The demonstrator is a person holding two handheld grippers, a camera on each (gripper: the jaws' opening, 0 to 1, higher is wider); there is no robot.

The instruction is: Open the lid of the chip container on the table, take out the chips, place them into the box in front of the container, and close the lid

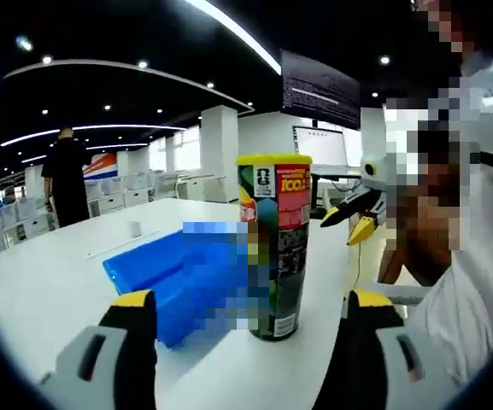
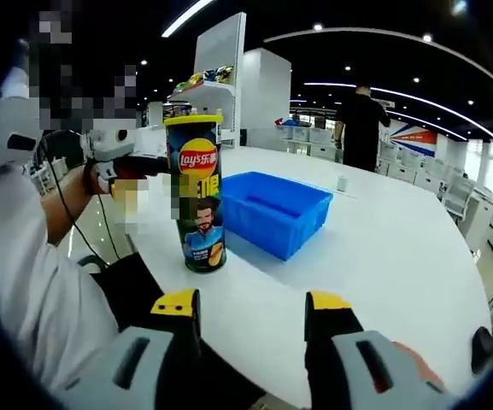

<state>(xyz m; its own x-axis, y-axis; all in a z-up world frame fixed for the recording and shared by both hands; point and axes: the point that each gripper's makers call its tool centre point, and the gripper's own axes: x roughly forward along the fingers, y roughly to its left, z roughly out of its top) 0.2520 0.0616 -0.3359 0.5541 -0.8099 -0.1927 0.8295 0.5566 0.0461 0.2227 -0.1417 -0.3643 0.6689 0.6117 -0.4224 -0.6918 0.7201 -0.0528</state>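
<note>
Currently a tall chip container (image 2: 195, 195) stands upright on the white surface (image 2: 383, 256), its yellow lid (image 1: 273, 159) on. Just beside the container lies the blue box (image 2: 272, 210), apparently empty. The left tool (image 1: 246, 312) and right tool (image 2: 250, 307) are both spread wide, holding nothing, each near the container but apart from it. Likely risk: the narrow, tall container tips or slides if one tool pulls the lid while the other has no firm hold.
</note>
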